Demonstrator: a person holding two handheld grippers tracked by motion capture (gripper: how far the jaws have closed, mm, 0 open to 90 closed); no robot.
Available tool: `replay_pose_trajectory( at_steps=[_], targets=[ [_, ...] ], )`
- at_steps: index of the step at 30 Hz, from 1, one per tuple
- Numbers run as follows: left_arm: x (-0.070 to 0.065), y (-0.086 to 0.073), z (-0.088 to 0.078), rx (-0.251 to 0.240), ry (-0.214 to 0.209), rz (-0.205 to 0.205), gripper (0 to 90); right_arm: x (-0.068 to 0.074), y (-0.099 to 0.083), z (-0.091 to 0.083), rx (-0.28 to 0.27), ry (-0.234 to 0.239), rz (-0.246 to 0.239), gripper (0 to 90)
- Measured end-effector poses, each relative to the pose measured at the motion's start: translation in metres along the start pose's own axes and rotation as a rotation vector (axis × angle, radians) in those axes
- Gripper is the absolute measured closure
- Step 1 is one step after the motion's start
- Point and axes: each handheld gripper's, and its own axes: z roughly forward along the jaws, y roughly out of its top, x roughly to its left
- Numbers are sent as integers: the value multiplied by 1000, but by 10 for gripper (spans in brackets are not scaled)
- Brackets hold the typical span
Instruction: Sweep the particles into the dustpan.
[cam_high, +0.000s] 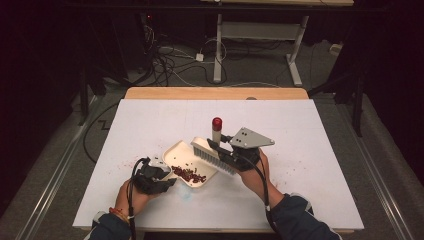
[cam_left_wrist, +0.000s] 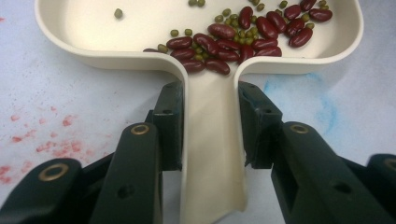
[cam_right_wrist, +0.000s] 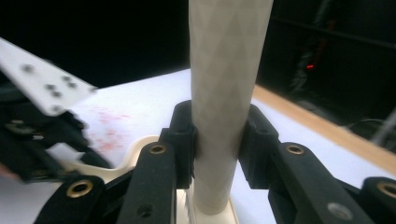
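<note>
Your white table (cam_high: 300, 165) carries the work near its front edge, with faint red stains (cam_left_wrist: 51, 144) on its surface to the left. The cream dustpan (cam_high: 181, 152) lies flat there. Your left gripper (cam_high: 156, 175) is clamped on the dustpan's handle (cam_left_wrist: 210, 154), one pad on each side. Your right gripper (cam_high: 227, 150) is clenched around the brush's pale handle (cam_right_wrist: 226, 93), holding the brush (cam_high: 214, 156) with its bristles over the pan's far edge and its red cap (cam_high: 217, 123) pointing away. Red kidney beans (cam_left_wrist: 243, 37) and small green mung beans (cam_left_wrist: 196, 44) sit piled in the pan close to the handle.
</note>
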Motion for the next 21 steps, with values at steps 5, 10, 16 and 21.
replay_pose_trajectory(
  at_steps=[5,10,16,21],
  targets=[
    [0,0,-1,2,8,10,629,-9,-6,2,16,-71,-12,707],
    [0,0,-1,-1,6,9,629,-11,-12,7,28,-69,-4,707],
    [-2,1,1,4,10,8,630,0,-16,14,7,-22,-7,707],
    [-11,4,4,2,30,1,631,16,-16,23,-2,-28,-52,707]
  ],
)
